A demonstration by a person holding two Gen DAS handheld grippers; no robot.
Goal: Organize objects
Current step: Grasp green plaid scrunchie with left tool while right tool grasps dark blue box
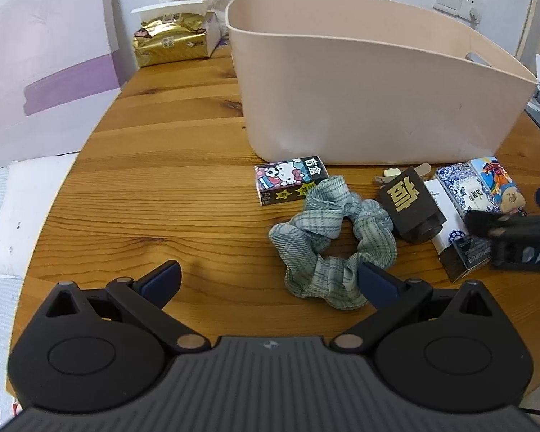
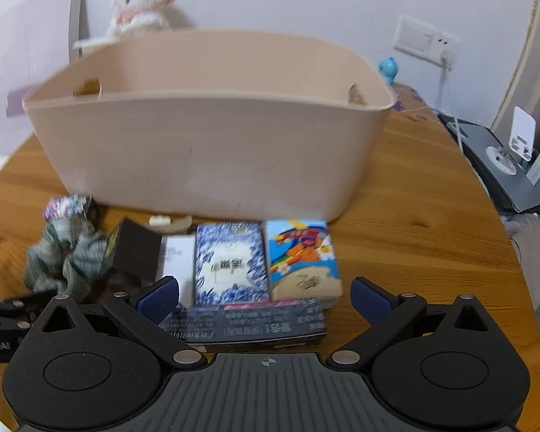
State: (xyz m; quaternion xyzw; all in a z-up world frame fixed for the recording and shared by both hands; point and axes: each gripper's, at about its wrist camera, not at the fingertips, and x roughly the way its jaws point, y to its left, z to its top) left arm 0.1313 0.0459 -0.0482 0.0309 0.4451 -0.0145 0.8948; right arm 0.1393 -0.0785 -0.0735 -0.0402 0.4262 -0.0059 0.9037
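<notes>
Both grippers spread wide, empty: left gripper (image 1: 268,280) beside the green plaid fabric scrunchie (image 1: 333,237), right gripper (image 2: 264,297) over the dark printed carton (image 2: 244,324). Next, probably close, lift into the beige plastic tub (image 1: 342,108).

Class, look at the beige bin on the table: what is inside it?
Only the bare inner walls of the beige bin and its handle cut-outs show. Its front wall hides the floor, so whether anything lies inside cannot be told.

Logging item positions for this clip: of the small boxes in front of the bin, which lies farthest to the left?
The Hello Kitty box, black with a cartoon cat. It lies alone left of the scrunchie; the other boxes cluster on the scrunchie's right.
</notes>
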